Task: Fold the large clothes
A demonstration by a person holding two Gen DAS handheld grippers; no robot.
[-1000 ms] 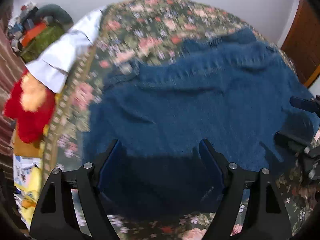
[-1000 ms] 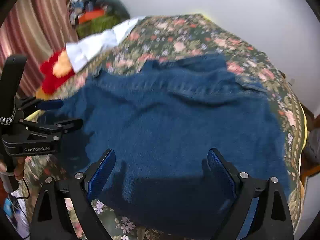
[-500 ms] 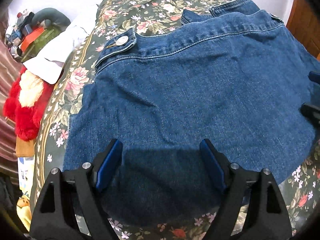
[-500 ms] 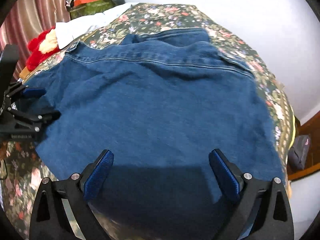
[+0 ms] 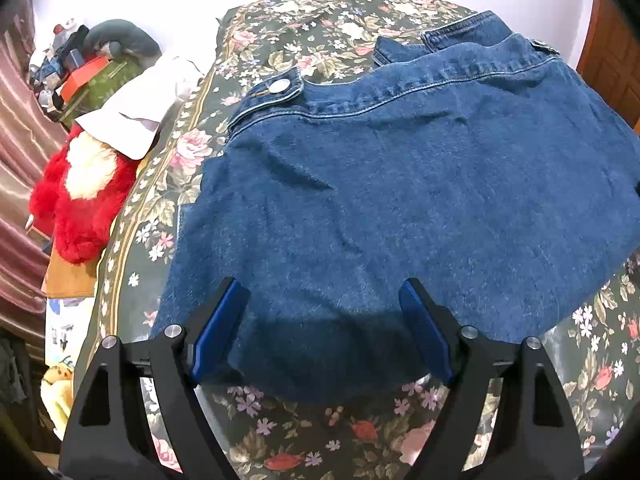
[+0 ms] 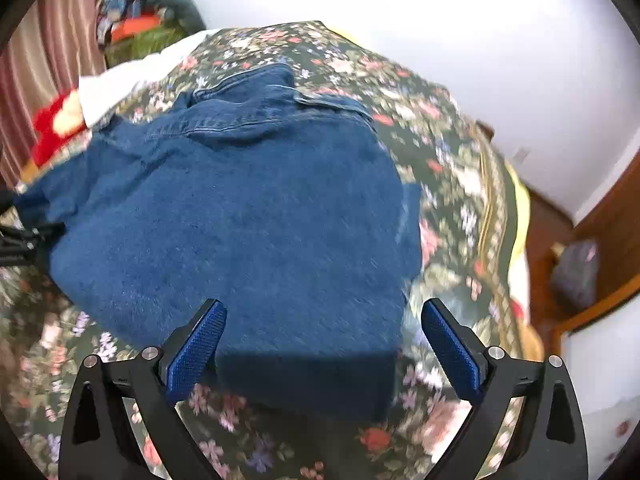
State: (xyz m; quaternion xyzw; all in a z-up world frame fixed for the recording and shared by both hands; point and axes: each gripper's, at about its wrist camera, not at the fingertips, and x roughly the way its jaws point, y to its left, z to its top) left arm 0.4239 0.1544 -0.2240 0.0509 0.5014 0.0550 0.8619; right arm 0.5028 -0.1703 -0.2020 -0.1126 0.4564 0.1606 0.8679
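1. Since a second ago the right wrist view has swung sideways: the denim jacket (image 6: 240,216) now fills the left and middle, its right edge and the floral bed cover (image 6: 452,168) have come into sight, and the left tongs (image 6: 24,236) have slipped to the far left edge.
2. Left wrist view: the left tongs (image 5: 324,300) stand wide apart with nothing gripped, hovering over the jacket's (image 5: 400,200) near hem. The jacket lies spread flat on the bed cover (image 5: 320,20), collar away from the camera, a metal button (image 5: 279,86) showing. A red plush toy (image 5: 76,208) and a white cloth (image 5: 140,116) sit at the bed's left edge.
3. Right wrist view, blurred: the right tongs (image 6: 324,320) are opening wide over the jacket's near right corner, gripping nothing.
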